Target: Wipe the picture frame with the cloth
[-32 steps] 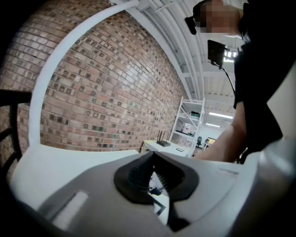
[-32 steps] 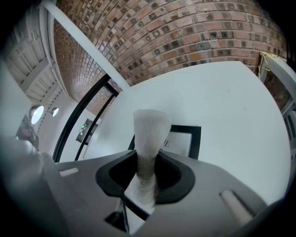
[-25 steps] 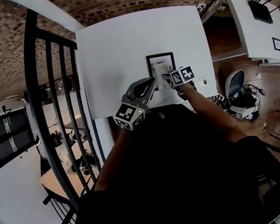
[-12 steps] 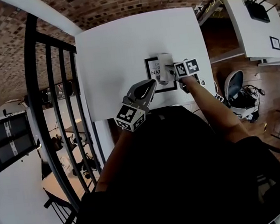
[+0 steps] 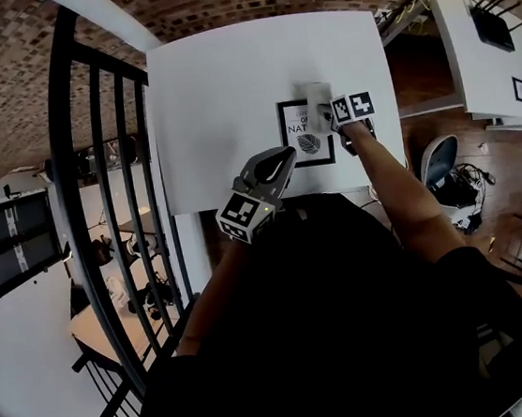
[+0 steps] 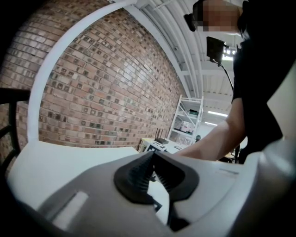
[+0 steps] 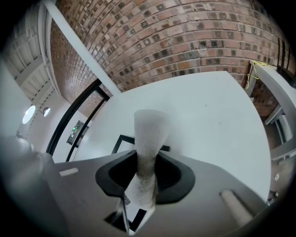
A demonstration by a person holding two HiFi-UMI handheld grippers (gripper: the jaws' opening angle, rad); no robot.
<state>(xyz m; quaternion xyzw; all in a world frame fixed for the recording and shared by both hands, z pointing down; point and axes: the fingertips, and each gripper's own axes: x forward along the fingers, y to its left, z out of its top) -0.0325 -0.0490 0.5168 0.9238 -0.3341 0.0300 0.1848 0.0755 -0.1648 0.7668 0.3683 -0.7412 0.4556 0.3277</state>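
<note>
- The right gripper's (image 7: 147,173) jaws are clenched on a white, fuzzy strip of cloth (image 7: 150,134), which sticks out ahead of them as an upright folded tongue.
- The left gripper's (image 6: 152,162) jaws are pressed together, ribbed pads meeting, with nothing between them.
- In the head view the cloth (image 5: 318,101) lies over the far right part of a black-rimmed rectangular picture frame (image 5: 305,143), crossing its far edge; the right gripper (image 5: 333,118) sits at the frame's right side.
- The frame lies flat on a white rectangular desk (image 5: 228,94), close to the near edge and right of the middle; its white print carries dark lettering and a dark round motif.
- The left gripper (image 5: 279,161) is over the desk's near edge, just beside the frame's near left corner; whether it touches the frame cannot be told.
- From the right gripper view, the frame's black rim (image 7: 121,139) shows just beyond the jaws.
- A black barred metal railing (image 5: 106,175) stands left of the desk, and a brick wall (image 7: 185,37) rises behind it.
</note>
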